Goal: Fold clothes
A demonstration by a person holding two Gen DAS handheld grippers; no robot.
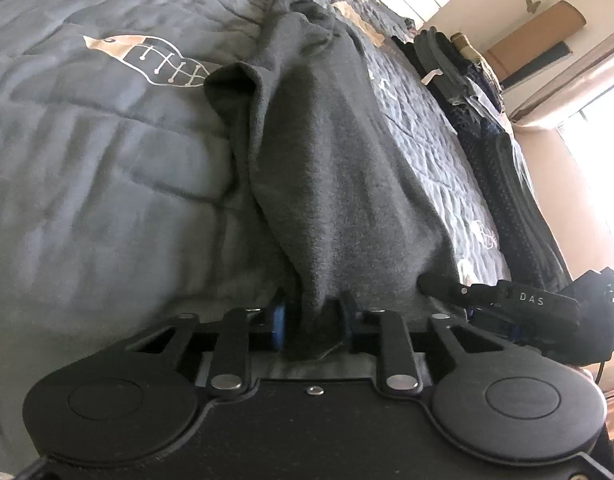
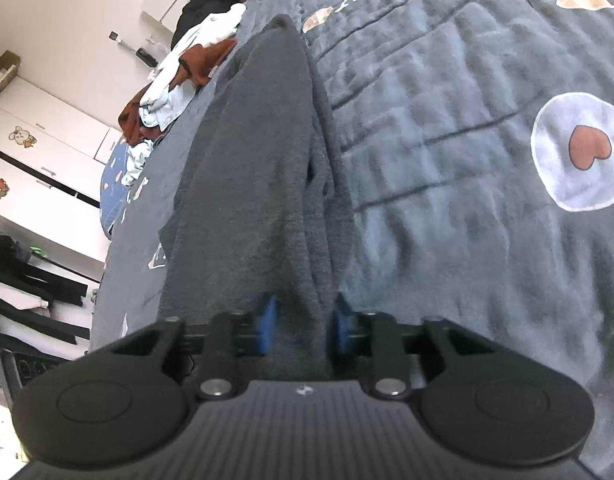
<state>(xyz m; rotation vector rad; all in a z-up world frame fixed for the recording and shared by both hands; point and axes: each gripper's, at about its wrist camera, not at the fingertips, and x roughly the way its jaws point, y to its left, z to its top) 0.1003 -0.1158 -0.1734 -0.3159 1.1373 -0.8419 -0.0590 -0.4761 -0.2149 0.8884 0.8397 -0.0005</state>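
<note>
A grey-blue quilted bedspread with printed cartoon motifs [image 1: 107, 152] covers the bed. The left gripper [image 1: 313, 316] and right gripper [image 2: 303, 320] each clamp the dark grey fleece garment [image 1: 319, 168], stretched along the bedspread. Piled clothes [image 2: 175, 80] crowd its edge beside white cupboards [image 2: 47, 136].

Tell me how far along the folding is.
Early. In hand: both claws, left and right, grip the grey garment, which hangs bunched over the quilt. Done: no fold visible. Left: folding it, then the pile.
</note>
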